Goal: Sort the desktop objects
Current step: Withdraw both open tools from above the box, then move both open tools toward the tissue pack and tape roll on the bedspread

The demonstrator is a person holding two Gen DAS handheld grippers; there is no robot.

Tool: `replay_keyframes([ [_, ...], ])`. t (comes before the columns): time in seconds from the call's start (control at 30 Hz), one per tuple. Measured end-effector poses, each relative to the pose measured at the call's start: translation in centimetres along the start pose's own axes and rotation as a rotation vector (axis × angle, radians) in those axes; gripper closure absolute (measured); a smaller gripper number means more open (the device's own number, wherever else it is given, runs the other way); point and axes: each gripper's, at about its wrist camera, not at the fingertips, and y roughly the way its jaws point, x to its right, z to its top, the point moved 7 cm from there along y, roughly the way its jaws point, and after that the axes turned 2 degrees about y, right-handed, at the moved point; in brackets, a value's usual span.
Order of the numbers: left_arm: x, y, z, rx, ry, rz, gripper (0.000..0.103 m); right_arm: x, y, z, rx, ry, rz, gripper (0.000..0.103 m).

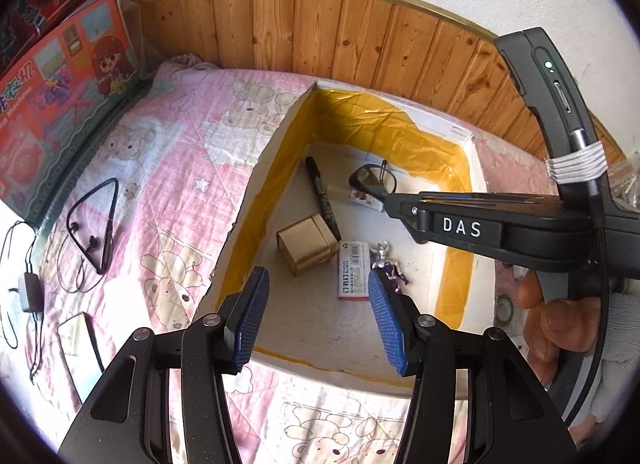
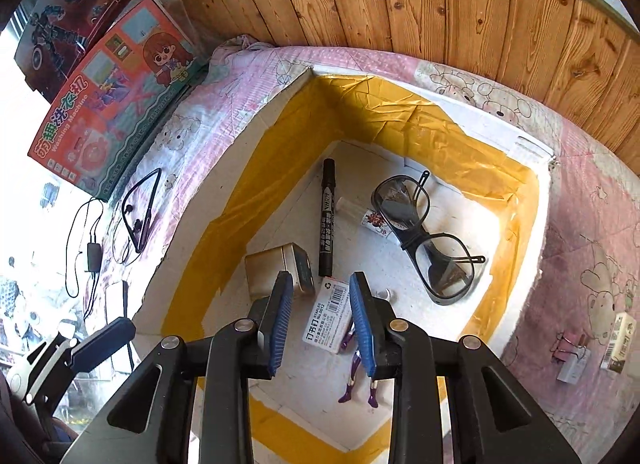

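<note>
Left gripper: jaws wide apart, holding nothing, hovering over the near edge of the box.
Right gripper: jaws parted, nothing held, above the staple packet at lower centre of its view.
Sorted so far: marker, glasses, small tin, purple figure, all lying inside the box.
Left to sort: earphones and phone at lower left; a binder clip at lower right.
Advice: I would lift clear, then grip the thin earphone band across its width.
Materials: white foam box, creased yellow tape; quilted pink cloth; ribbed blue pads.
</note>
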Motion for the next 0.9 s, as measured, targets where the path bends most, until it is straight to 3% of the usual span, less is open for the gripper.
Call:
replay_keyframes([
  [0.23, 1.1, -1.2, -0.4, 0.017, 0.020, 0.013, 0.049, 0.1, -3.7, -2.0, 0.069, -0.039, 0.018, 0.065],
  [0.9, 5.3, -5.0, -2.6, 0.083, 0.098, 0.035, 0.049, 0.7, -13.4, -9.5, 0.330, -0.134, 0.095, 0.060],
])
